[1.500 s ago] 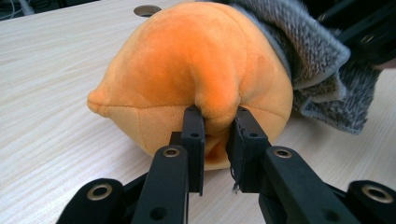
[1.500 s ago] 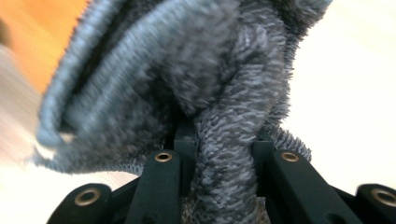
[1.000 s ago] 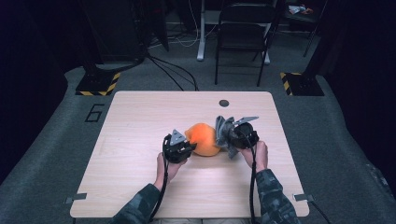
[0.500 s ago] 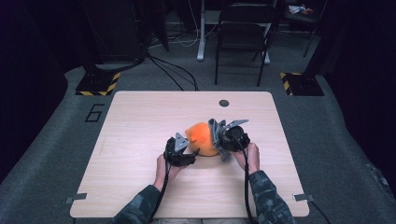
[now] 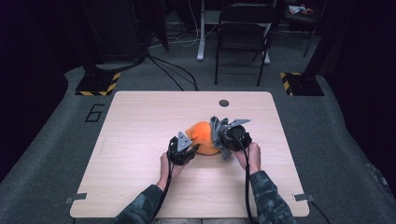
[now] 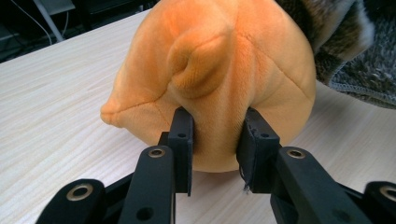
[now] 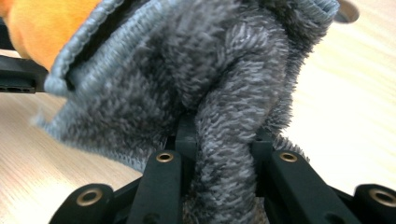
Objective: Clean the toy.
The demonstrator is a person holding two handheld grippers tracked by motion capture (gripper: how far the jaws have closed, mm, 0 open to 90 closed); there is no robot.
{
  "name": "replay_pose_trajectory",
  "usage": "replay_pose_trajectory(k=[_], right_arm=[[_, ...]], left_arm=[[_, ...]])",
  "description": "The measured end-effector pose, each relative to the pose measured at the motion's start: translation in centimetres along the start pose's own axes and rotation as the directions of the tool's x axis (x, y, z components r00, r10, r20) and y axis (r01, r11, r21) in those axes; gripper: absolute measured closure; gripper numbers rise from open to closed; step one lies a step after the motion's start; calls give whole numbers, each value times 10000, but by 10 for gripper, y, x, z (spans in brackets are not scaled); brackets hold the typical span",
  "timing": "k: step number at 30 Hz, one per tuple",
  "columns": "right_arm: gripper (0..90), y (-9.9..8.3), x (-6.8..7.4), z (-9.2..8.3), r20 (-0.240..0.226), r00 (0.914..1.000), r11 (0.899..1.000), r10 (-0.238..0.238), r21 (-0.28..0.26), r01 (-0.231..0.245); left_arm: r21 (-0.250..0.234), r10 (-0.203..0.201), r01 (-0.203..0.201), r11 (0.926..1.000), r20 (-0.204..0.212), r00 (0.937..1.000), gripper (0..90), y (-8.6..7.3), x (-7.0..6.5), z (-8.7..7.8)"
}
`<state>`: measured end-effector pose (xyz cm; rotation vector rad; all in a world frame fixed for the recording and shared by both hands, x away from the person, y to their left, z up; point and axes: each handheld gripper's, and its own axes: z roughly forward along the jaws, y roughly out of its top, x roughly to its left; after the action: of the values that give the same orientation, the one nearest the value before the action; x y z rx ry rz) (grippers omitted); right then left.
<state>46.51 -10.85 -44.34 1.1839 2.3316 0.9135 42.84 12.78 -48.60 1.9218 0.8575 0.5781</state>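
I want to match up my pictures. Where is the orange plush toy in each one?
High view: orange plush toy at table centre, between both grippers.
Left gripper view: upper middle, pinched by the black jaws.
Right gripper view: top left corner.
Shared landmark: grey fuzzy cloth beside it.

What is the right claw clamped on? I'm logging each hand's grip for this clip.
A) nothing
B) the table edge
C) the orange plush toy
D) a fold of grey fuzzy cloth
D: in the right gripper view the right claw pinches a bunched fold of the grey fuzzy cloth, while the left claw squeezes the orange plush toy.
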Motion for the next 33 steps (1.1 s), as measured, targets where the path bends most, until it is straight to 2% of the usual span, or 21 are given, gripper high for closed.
replay_pose_trajectory(k=[3,8,9,13,15,18,21,22,23,26,33], right_arm=[[733,4,0,-6,-40,10000,10000,42,-90,-43],[733,11,5,-18,157,9997,9992,-208,-324,213],[733,13,7,-20,95,9999,9992,-94,-398,97],[733,20,14,-30,-43,9994,9961,-354,-808,350],[732,22,22,-31,-33,9991,9956,-420,-835,415],[730,25,30,-32,-88,9964,9919,-845,-963,833],[728,25,35,-28,-90,9965,9936,-832,-779,823],[727,24,34,-25,-30,9946,9915,-1034,-797,1028],[727,23,34,-23,10,9955,9934,-942,-663,941],[728,19,32,-16,121,9943,9937,-1062,-353,1065],[730,7,23,-1,107,9974,9964,-719,457,714]], left_arm=[[-18,-314,315,9995,131,9994,704,2,4,-3],[120,-738,735,9972,252,9970,708,9,4,-12],[141,-768,765,9970,216,9968,708,10,3,-13],[206,-791,785,9967,306,9964,706,13,-2,-15],[264,-804,796,9965,278,9964,705,13,-3,-15],[256,-815,806,9964,329,9961,704,14,-3,-15],[330,-785,774,9965,346,9963,702,14,-4,-15],[394,-795,780,9962,374,9961,700,13,-4,-14],[384,-809,795,9961,372,9960,700,13,-3,-13],[443,-842,828,9956,287,9960,699,11,-2,-11],[493,-1086,1070,9930,304,9936,697,8,3,-10]])
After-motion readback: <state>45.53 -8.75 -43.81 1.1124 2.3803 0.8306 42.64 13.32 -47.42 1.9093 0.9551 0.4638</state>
